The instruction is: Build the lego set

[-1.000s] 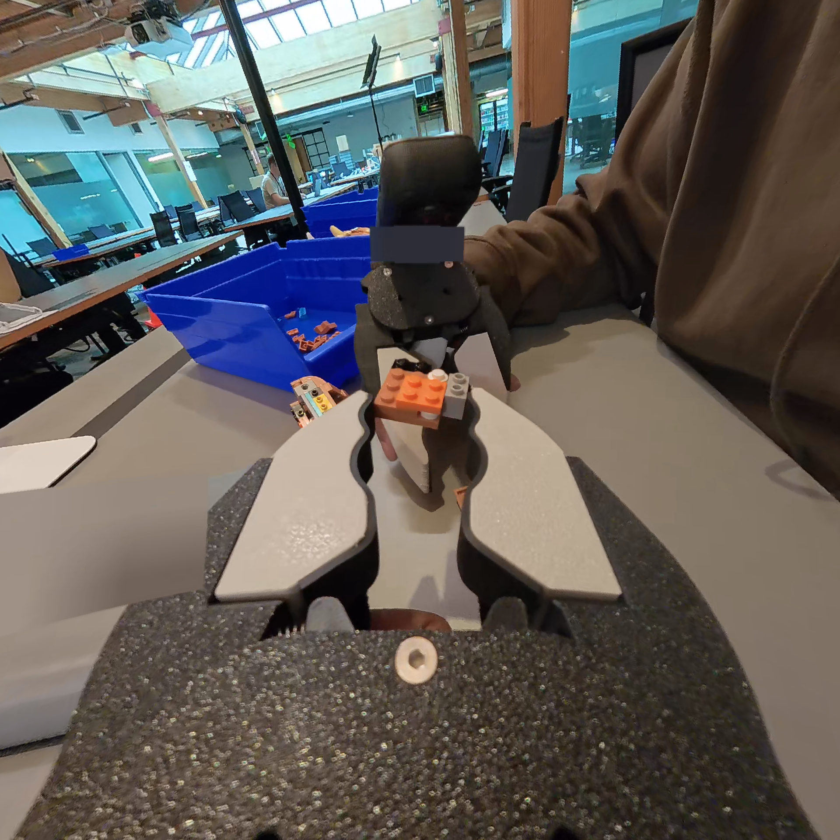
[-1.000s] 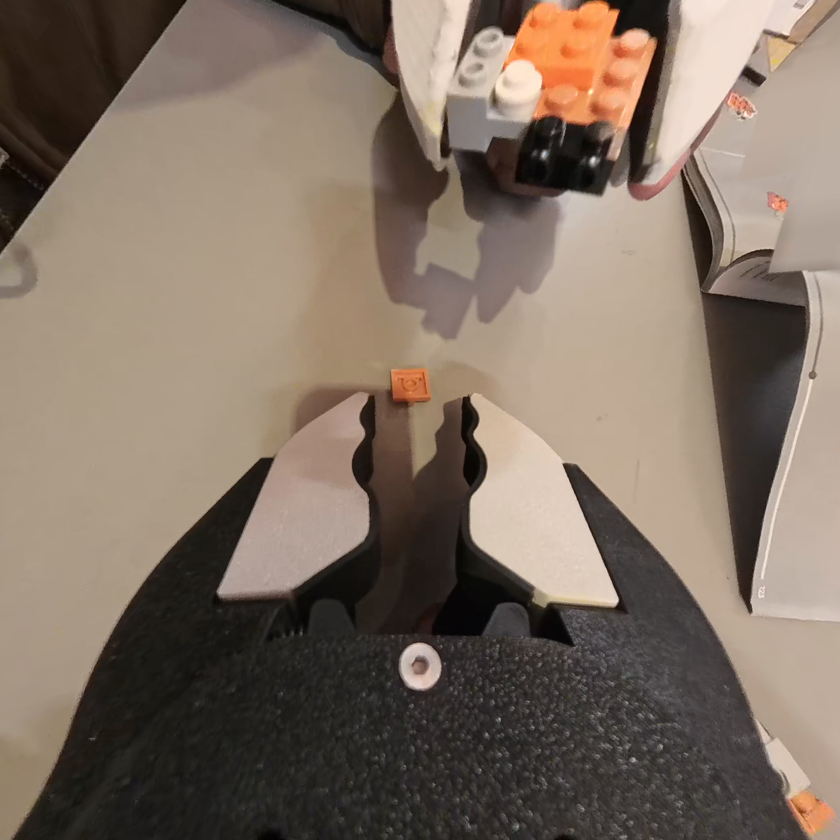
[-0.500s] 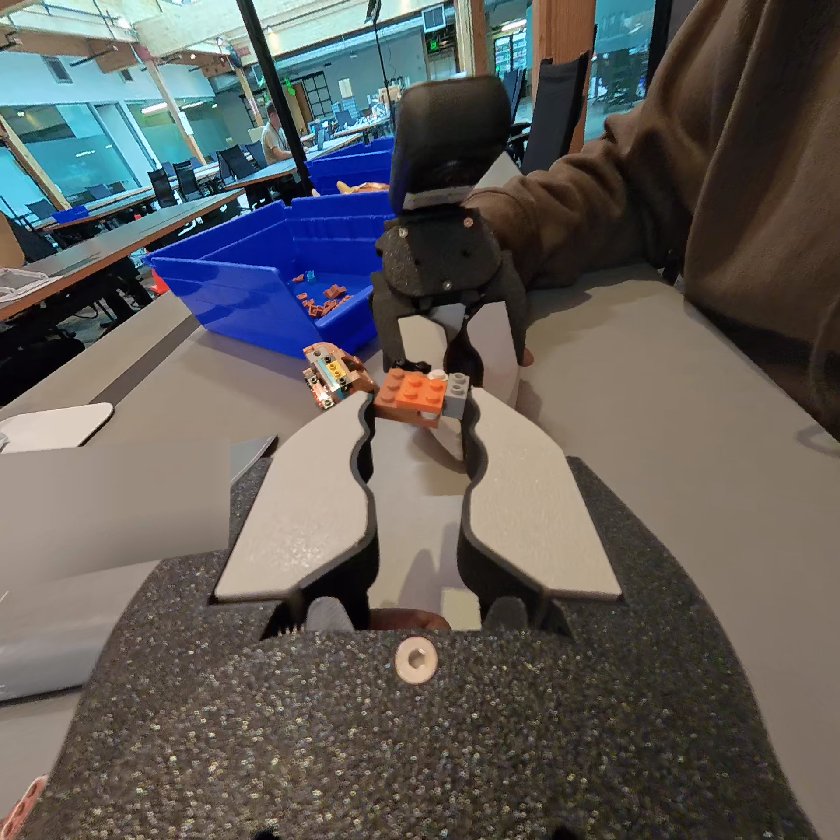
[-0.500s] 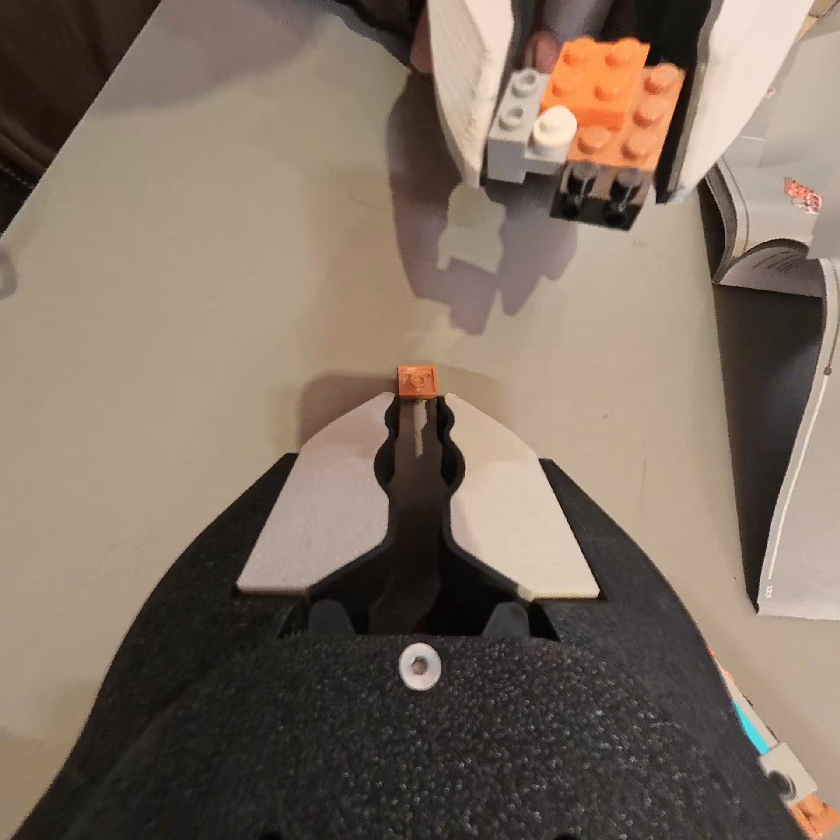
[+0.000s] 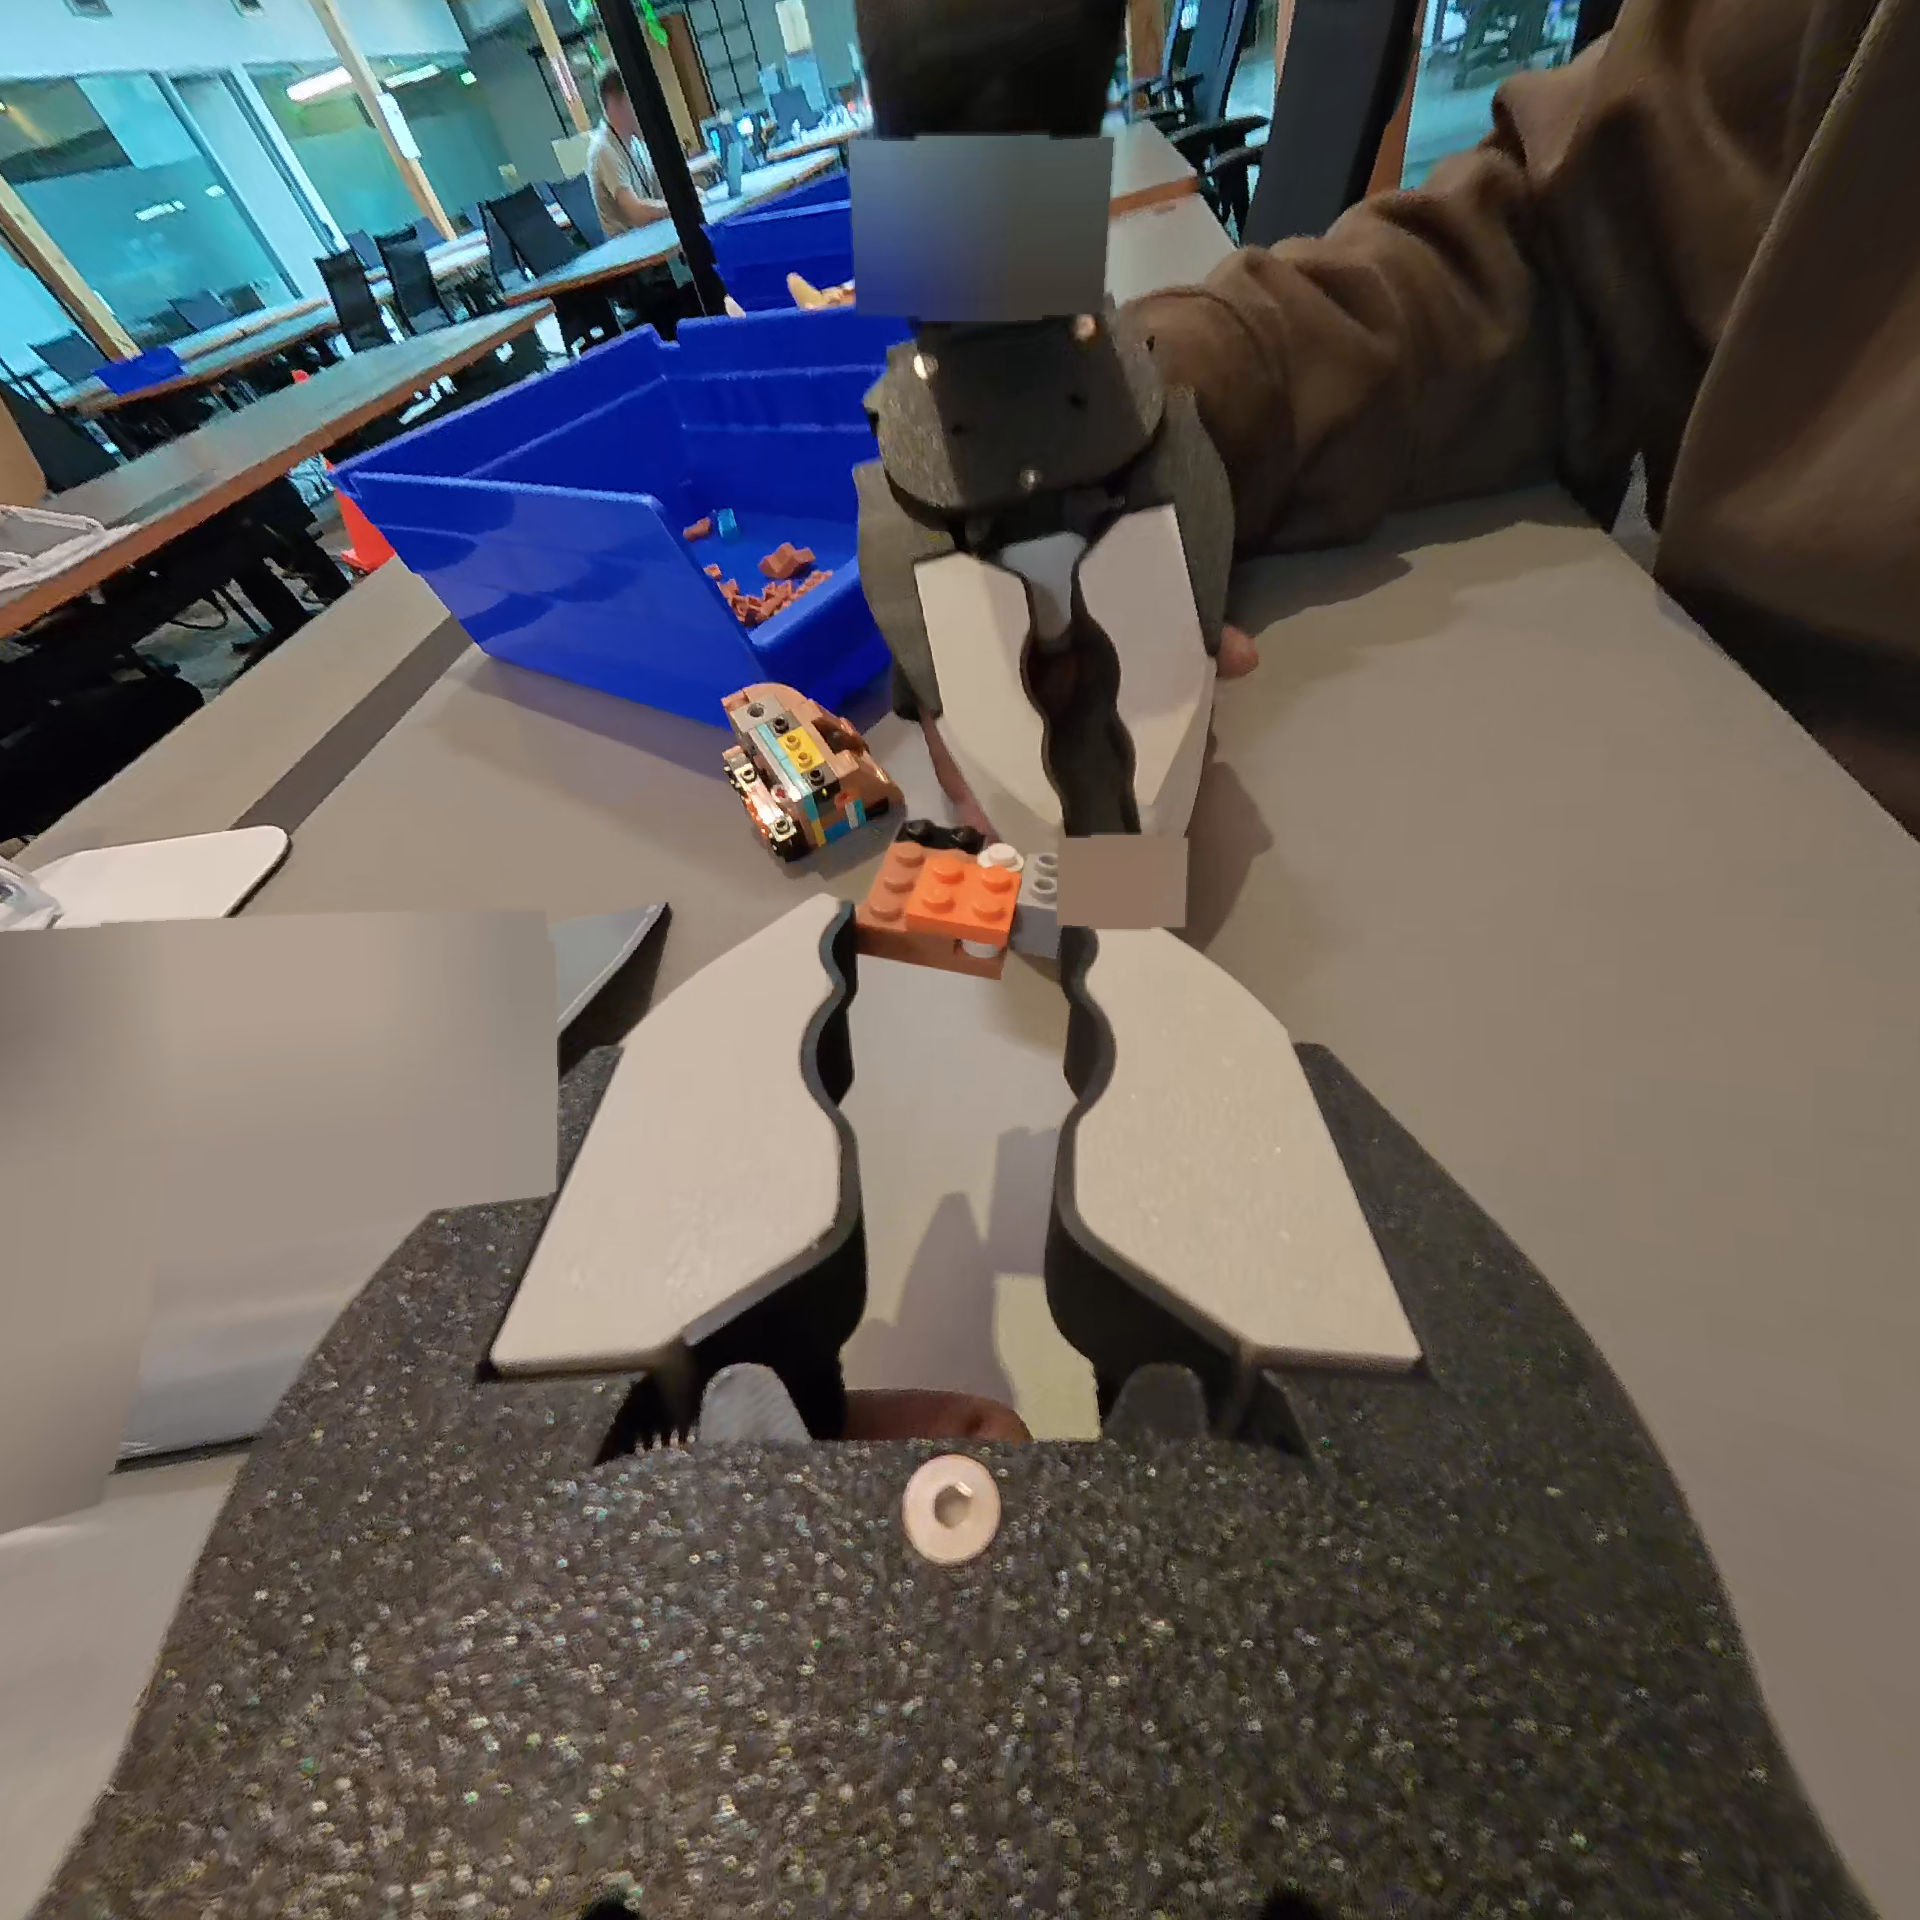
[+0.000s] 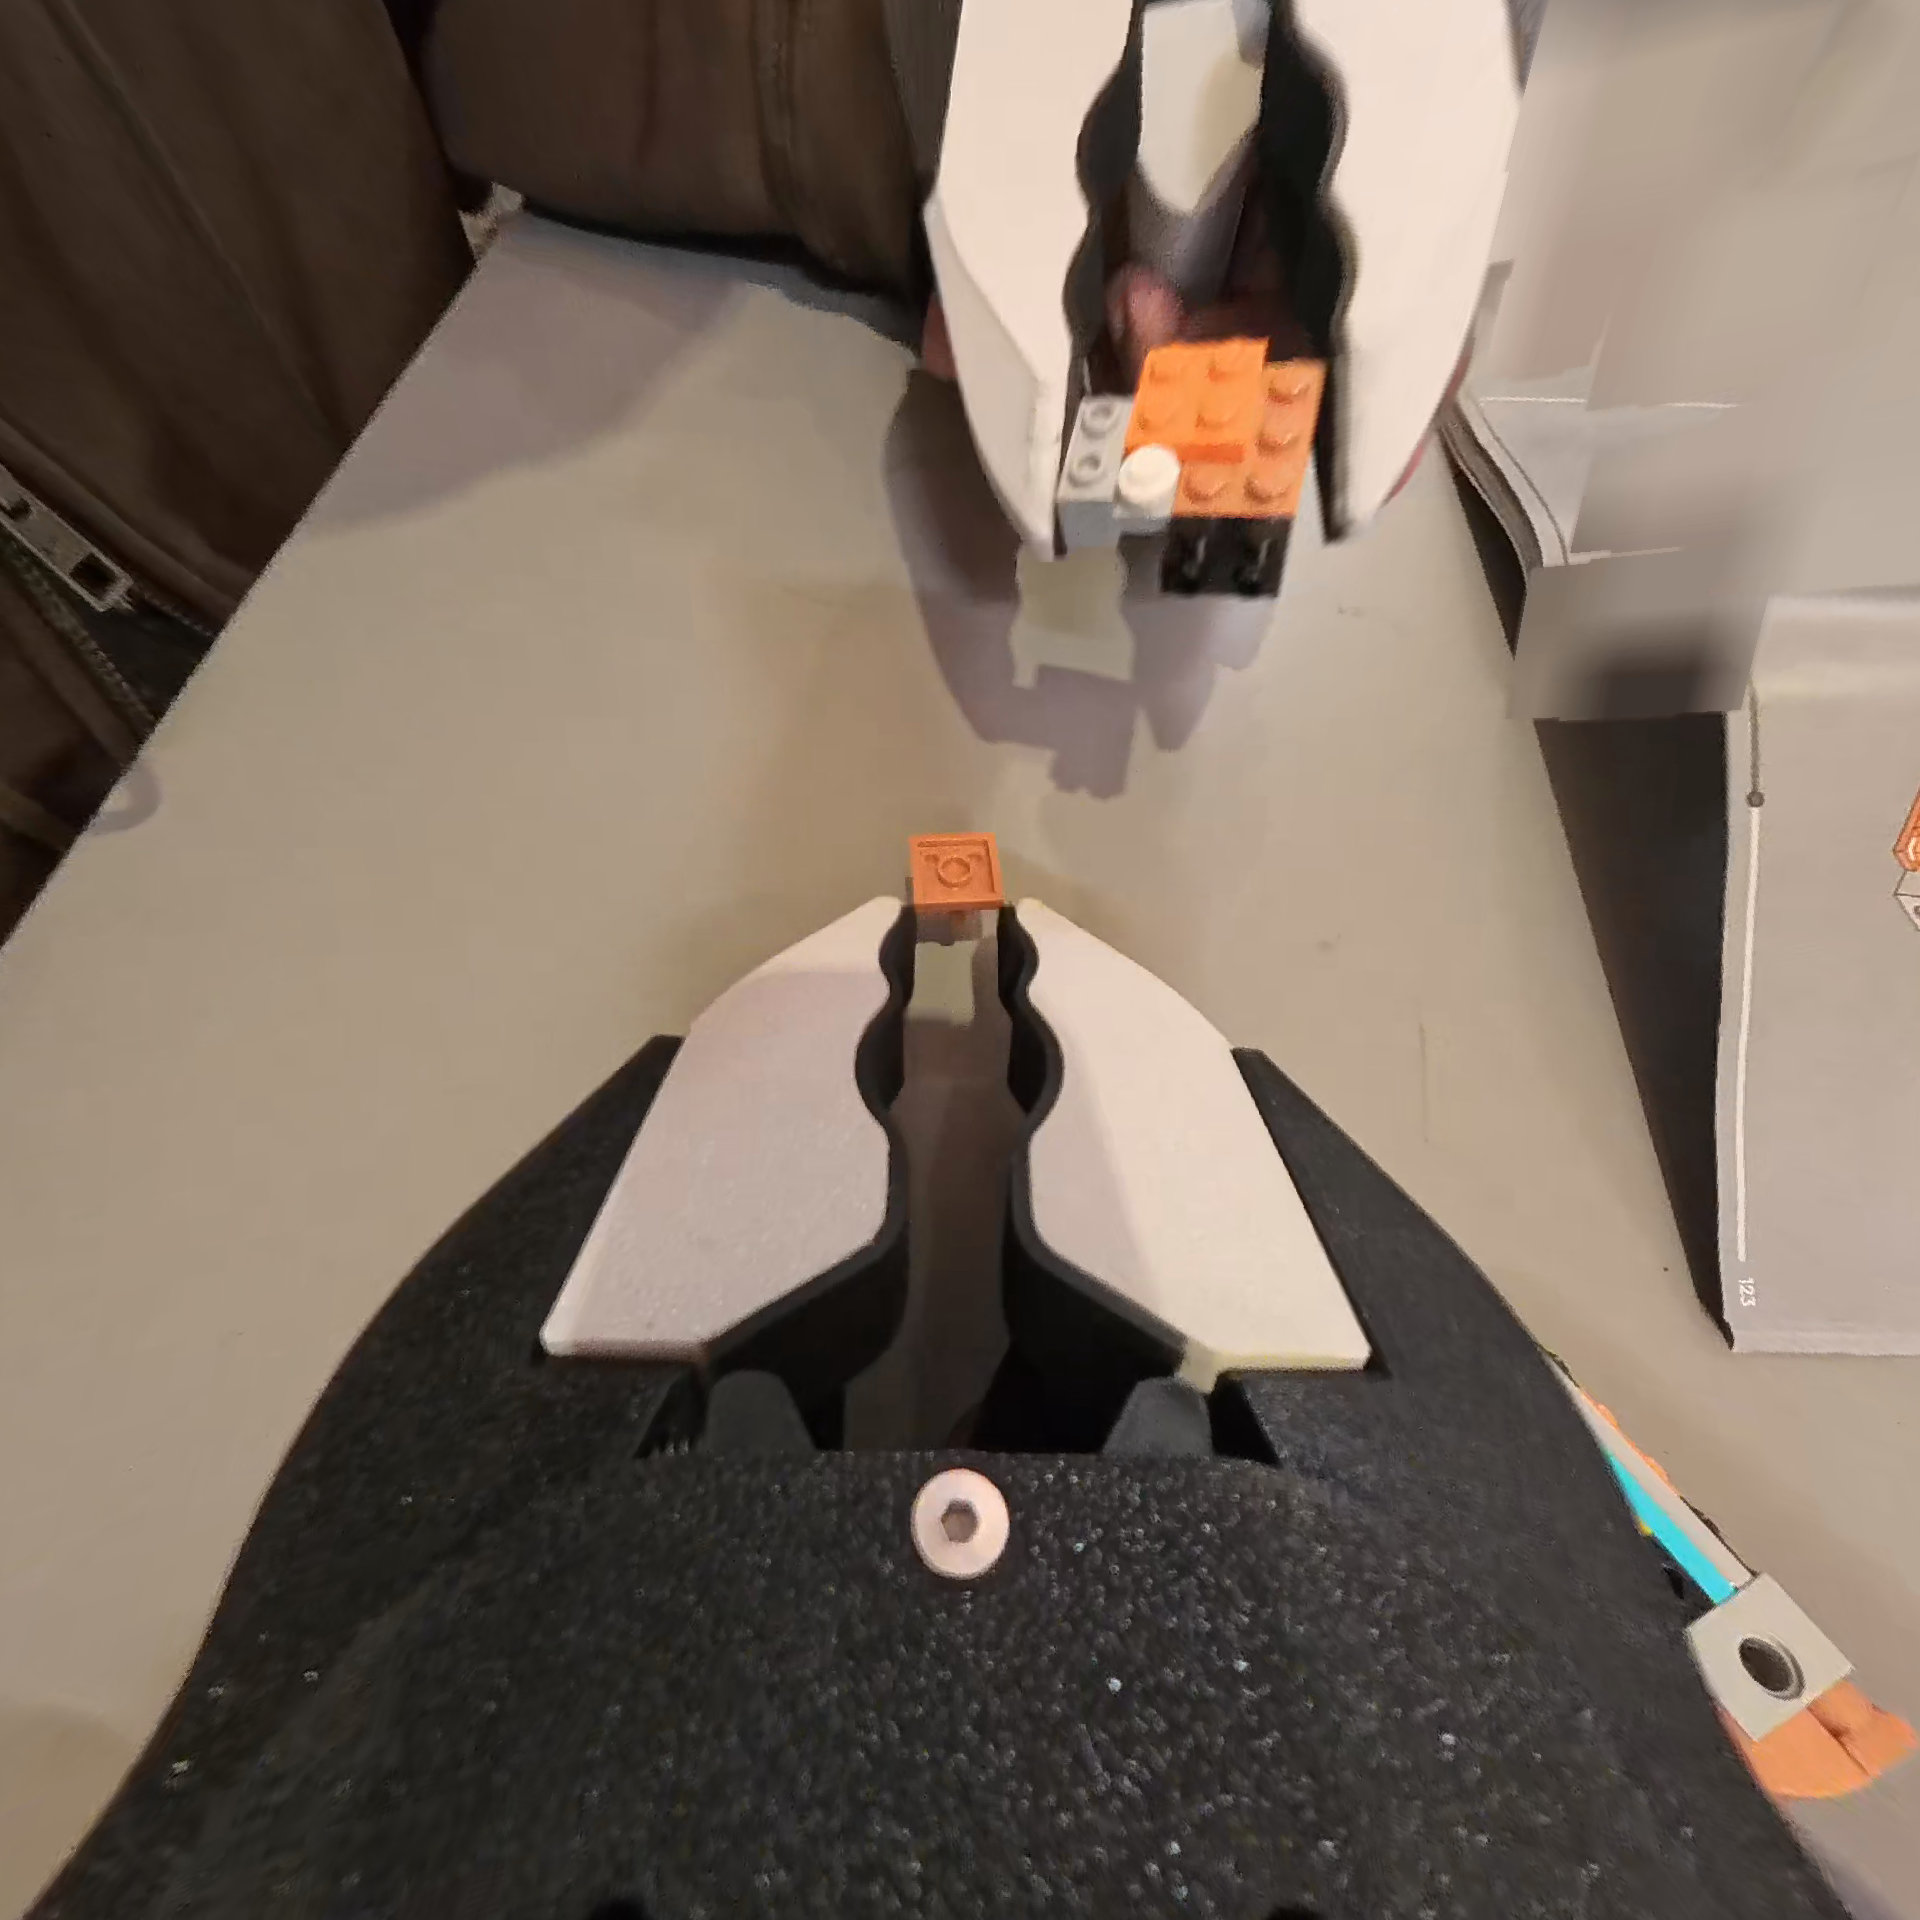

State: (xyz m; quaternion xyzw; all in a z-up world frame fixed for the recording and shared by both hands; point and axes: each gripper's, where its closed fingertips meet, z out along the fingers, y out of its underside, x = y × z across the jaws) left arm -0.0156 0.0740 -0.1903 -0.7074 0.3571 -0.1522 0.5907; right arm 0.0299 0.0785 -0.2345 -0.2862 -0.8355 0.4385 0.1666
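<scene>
Item: my right gripper (image 6: 956, 920) pinches a small orange tile (image 6: 953, 871) at its tips, my left gripper (image 6: 1195, 499) clamps the stud-up orange block (image 6: 1221, 436) raised over the table (image 6: 520, 727), directly ahead on the far side, tips facing.

Setting: open-plan office or lab workspace. Evidence: rows of long desks (image 5: 312, 353) with black office chairs (image 5: 405, 281); glass partition walls (image 5: 135, 208); timber posts (image 5: 364, 94); seated person (image 5: 618, 156) at rear; blue parts bin (image 5: 582, 551) on grey tabletop (image 5: 1507, 935).
</scene>
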